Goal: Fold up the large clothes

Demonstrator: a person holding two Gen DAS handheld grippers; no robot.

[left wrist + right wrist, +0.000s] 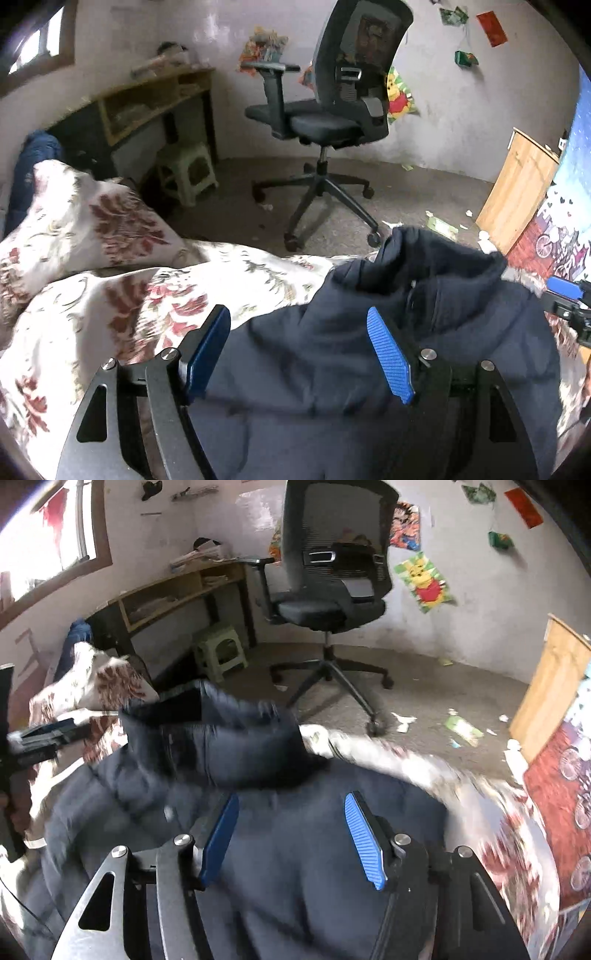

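Jacket: a large dark navy padded jacket [369,350] lies spread on a bed, filling the lower middle of both wrist views. Its stand-up collar [221,738] bunches at 12 o'clock from the right gripper, likely ready for folding.
Left gripper: the left hand-held gripper with blue ribbed pads [299,354] hovers over the jacket's body, jaws wide apart, nothing between them. The jacket looks released, judging by the gap.
Right gripper: the right hand-held gripper with blue pads [291,838] stands over the jacket just below the collar, jaws parted, gripping nothing. It shows at 3 o'clock in the left view.
Bedcover: a white quilt with red floral print [110,295] bears the jacket, giving a broad flat place to fold.
Pillow: a matching floral pillow [92,221] sits at 10 o'clock, well apart from the jacket.
Desk shelf: a wooden desk with an open shelf [166,598] holds papers or flat items; too blurred to tell more.
Chair: a black mesh office chair [332,110] stands at 12 o'clock on the floor.
Stool: a pale green plastic stool [221,650] sits tucked beside the desk.
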